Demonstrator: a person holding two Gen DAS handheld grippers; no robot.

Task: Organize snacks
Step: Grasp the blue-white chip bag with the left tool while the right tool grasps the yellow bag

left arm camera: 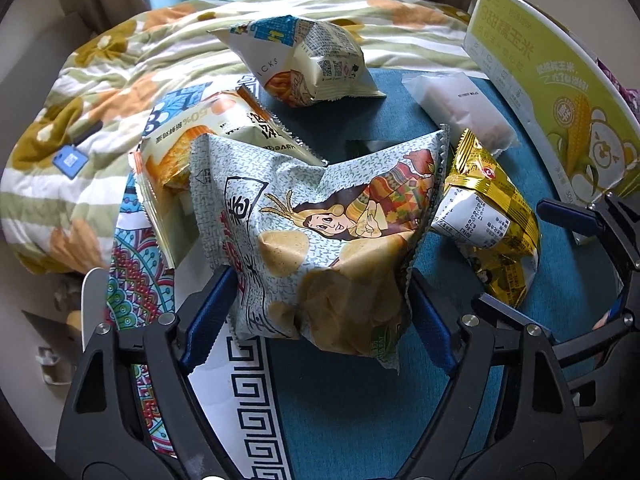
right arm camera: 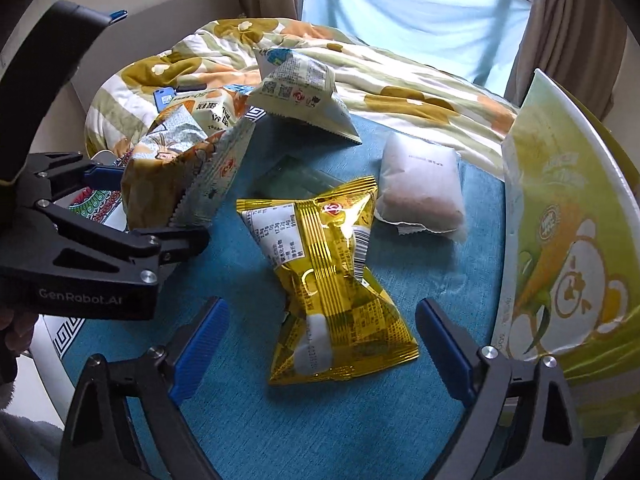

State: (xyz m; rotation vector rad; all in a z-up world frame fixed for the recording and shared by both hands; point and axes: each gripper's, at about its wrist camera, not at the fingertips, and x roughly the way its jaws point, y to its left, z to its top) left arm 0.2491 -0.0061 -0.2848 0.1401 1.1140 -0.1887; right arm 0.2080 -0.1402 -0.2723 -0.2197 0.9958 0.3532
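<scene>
Left gripper (left arm camera: 320, 300): blue ribbed pads (left arm camera: 212, 312) pressed against both sides of a pale speckled crisp bag printed with a cartoon figure (left arm camera: 320, 232); bag pinched in at the contact, so it is gripped. The bag's upper part stands above the teal cloth surface (left arm camera: 340, 400); whether its bottom edge touches the cloth cannot be told.

Right gripper (right arm camera: 322, 344): jaws spread wide, one blue pad (right arm camera: 198, 344) on each side of a crinkled gold foil snack packet (right arm camera: 332, 280). Gaps show between pads and foil; nothing held. Packet lies flat on the teal cloth.

Behind the crisp bag, touching it, a white-and-orange snack bag (left arm camera: 192, 140). Farther back, a white pillow-shaped snack bag with blue print (left arm camera: 308, 60) stands at the cloth's far edge. Beside the gold packet, a translucent white wrapped pack (right arm camera: 420, 184) lies flat. Between them, a dark flat sachet (right arm camera: 296, 180).

An upright yellow-green carton with corn and bear artwork (right arm camera: 560, 240) borders the right side. A floral quilt in green, orange and white (left arm camera: 80, 100) lies beyond.
</scene>
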